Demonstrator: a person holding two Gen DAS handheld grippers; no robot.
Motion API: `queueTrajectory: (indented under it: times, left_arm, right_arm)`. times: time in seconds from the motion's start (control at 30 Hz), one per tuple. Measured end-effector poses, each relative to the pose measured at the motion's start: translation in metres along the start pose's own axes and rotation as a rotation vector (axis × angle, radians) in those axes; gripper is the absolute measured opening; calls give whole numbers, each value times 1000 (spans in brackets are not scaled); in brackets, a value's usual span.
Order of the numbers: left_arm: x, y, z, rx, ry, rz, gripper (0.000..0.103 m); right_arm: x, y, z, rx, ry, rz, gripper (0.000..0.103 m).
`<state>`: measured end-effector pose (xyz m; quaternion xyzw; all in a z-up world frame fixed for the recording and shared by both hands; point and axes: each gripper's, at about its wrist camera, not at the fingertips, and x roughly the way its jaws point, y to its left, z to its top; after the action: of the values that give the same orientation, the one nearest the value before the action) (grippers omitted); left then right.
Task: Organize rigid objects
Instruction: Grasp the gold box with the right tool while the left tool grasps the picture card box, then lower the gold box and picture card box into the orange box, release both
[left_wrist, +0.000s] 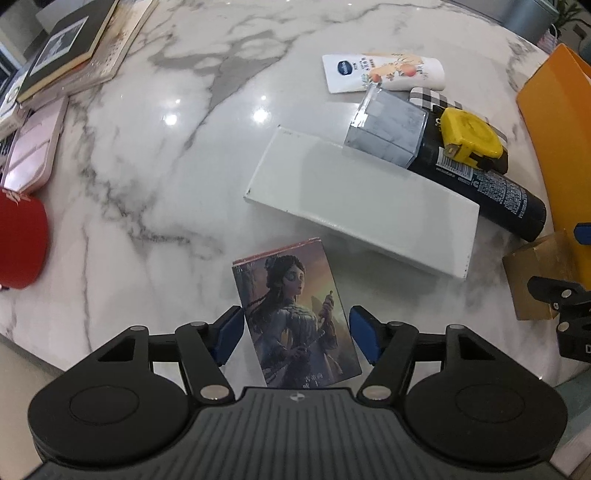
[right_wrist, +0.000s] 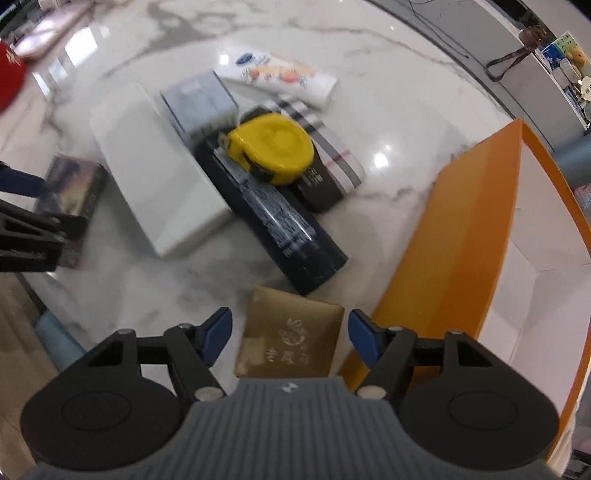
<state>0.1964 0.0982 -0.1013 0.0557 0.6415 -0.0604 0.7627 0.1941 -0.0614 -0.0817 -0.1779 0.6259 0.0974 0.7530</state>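
My left gripper (left_wrist: 296, 334) is open, its blue pads on either side of a picture card box (left_wrist: 295, 314) lying on the marble table; small gaps show on both sides. My right gripper (right_wrist: 290, 338) is open around a gold box (right_wrist: 291, 339), not touching it. A pile lies beyond: a white flat box (left_wrist: 362, 201), a black spray can (left_wrist: 491, 184), a yellow tape measure (left_wrist: 471, 138), a grey clear-wrapped box (left_wrist: 388, 127), a plaid case (right_wrist: 325, 147) and a white lotion tube (left_wrist: 384, 72).
An orange open box (right_wrist: 461, 221) with a white inside stands at the right. Stacked books (left_wrist: 70, 48), a pink case (left_wrist: 33, 147) and a red object (left_wrist: 20, 243) lie at the left. The table edge (left_wrist: 37, 343) runs near the left gripper.
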Motion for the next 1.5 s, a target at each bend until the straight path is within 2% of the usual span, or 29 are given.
queueTrajectory:
  times: [0.1, 0.23, 0.47, 0.57, 0.6, 0.63, 0.8, 0.9, 1.03, 1.27, 1.5]
  left_arm:
    - [3, 1, -1, -5, 8, -6, 77]
    - [3, 3, -3, 8, 0, -24, 72]
    - [4, 2, -7, 132, 40, -28, 72]
    - [4, 5, -8, 107, 32, -19, 75]
    - [4, 6, -9, 92, 27, -22, 76]
    - [4, 7, -9, 78, 28, -25, 77]
    - [10, 8, -8, 44, 33, -24, 76]
    - [11, 8, -6, 40, 24, -11, 72]
    - [10, 10, -5, 29, 19, -21, 68]
    - [1, 12, -16, 13, -16, -28, 67]
    - [-36, 3, -27, 17, -102, -53, 67]
  right_arm:
    - [9, 2, 3, 0, 35, -7, 70]
    - [19, 1, 6, 26, 47, -34, 63]
    - [4, 26, 4, 17, -21, 106, 60]
    - [2, 36, 5, 1, -55, 108, 61]
    - [2, 36, 4, 4, -55, 107, 66]
    - [4, 35, 3, 12, -52, 110, 70]
    - [12, 19, -2, 69, -39, 141, 73]
    - [15, 11, -2, 101, -39, 179, 70]
    - [18, 11, -2, 111, -55, 213, 60]
    - [12, 15, -11, 116, -105, 203, 59]
    - [-20, 7, -24, 122, -202, 209, 59]
